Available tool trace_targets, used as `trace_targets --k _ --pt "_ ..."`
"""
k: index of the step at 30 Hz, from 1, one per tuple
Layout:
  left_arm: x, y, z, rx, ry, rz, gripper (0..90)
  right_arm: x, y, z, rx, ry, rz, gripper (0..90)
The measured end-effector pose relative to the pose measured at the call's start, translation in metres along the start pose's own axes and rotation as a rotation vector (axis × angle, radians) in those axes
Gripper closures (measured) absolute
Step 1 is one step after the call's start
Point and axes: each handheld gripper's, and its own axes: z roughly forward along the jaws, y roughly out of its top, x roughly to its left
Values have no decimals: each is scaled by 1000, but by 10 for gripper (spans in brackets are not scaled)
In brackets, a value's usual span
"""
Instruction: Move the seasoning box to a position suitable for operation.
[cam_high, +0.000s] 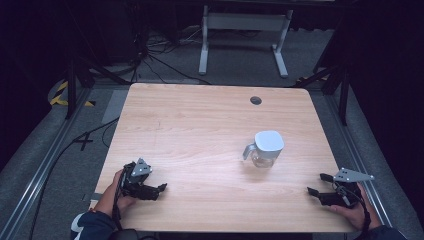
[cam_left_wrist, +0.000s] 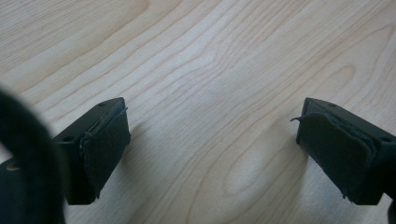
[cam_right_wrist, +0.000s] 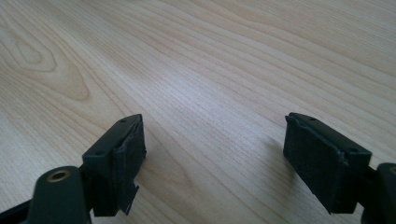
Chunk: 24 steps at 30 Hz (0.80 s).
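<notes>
A small clear glass pitcher with a white squarish lid and a grey handle (cam_high: 264, 149) is standing upright on the pale wood-grain counter (cam_high: 200, 130), right of the counter's middle and well short of the dark round cable hole (cam_high: 256, 100) near the far edge. The left gripper (cam_high: 161, 189) is resting near the front edge, far to the pitcher's left, its jaws spread and holding nothing, bare wood showing between its black pads (cam_left_wrist: 105, 149). The right gripper (cam_high: 319, 184) is lying closer, in front of the pitcher and to its right, its jaws likewise wide apart and empty over the wood grain (cam_right_wrist: 212, 140).

The pitcher is looking rigid, smooth and breakable, probably light if it is as empty as it appears, and its glass wall is likely to be slippery against the pads. The handle, jutting toward the pitcher's left, is seeming the surest place to pinch; the loose-looking lid is appearing a poor hold, since it may lift away.
</notes>
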Motion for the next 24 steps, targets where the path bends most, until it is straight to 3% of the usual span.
trace_targets --k 10,12,14,17,21,24 --pt "-1 7 7 19 -13 19 16 1 -1 0 -1 -10 4 208" --pt "-4 11 9 43 -11 7 16 1 1 0 6 -9 3 211" --pt "-8 14 11 46 -9 2 15 0 3 0 14 4 -7 267" --pt "-16 18 12 73 -39 37 15 -1 11 2 11 -12 -23 326" --pt "-18 25 18 81 -59 68 2 -3 34 -6 -84 -15 2 384" --pt "-22 30 25 63 -55 69 2 -7 45 -10 -112 -15 12 396"
